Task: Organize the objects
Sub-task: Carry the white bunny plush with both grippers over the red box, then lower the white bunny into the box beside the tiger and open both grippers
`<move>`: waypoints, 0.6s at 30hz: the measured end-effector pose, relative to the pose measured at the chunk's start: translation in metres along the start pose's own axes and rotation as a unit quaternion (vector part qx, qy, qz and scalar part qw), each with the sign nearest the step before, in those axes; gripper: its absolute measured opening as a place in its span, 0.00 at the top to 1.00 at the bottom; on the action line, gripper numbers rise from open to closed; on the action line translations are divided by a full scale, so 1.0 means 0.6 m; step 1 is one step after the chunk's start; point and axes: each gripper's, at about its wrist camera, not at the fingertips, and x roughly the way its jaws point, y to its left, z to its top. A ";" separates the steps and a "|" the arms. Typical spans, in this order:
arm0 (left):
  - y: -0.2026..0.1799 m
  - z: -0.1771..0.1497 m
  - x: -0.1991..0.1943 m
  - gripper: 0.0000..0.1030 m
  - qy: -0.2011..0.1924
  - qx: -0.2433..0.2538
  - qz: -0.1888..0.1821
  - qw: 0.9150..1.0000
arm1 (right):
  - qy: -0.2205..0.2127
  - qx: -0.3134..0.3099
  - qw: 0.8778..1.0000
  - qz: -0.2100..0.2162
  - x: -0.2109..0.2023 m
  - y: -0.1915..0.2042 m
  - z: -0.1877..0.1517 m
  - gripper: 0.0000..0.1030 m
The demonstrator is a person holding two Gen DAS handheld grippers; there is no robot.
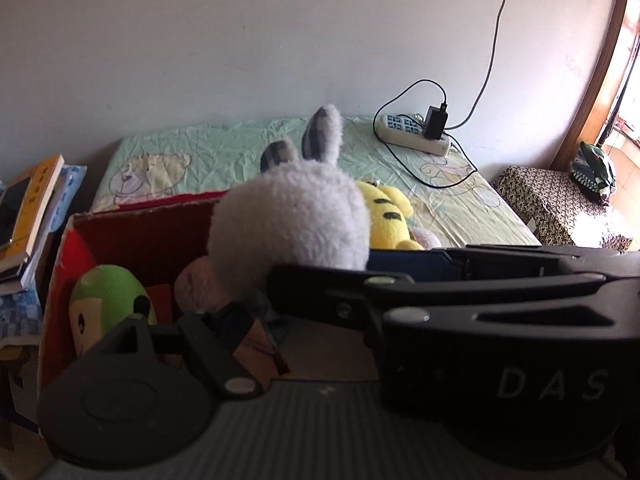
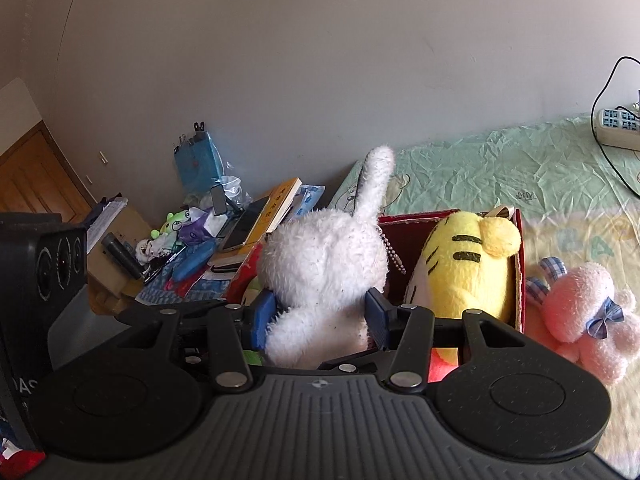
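Roughly halfway:
Done: tiger point(image 2: 460, 268) and green toy point(image 1: 108, 300) lie in the red box point(image 2: 520, 280).
Left: pink bear point(image 2: 584, 316) lies right of the fingers, outside the box.
Right gripper point(image 2: 320, 320): blue pads squeeze the white rabbit point(image 2: 324, 272), over the box, tilted down.
Left gripper point(image 1: 240, 304): grip hidden, cannot tell; it points down at the box.

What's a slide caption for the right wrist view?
Right gripper clamps a white plush rabbit above the red box, beside a yellow tiger plush.
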 end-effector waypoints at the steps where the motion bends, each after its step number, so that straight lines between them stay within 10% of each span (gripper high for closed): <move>1: 0.002 0.001 0.004 0.31 0.002 0.000 -0.001 1.000 | 0.001 0.002 1.000 -0.002 0.004 -0.002 0.001 0.50; 18: 0.025 -0.006 0.070 0.26 0.046 -0.021 -0.036 0.998 | 0.063 0.000 0.997 -0.046 0.058 -0.025 0.004 0.49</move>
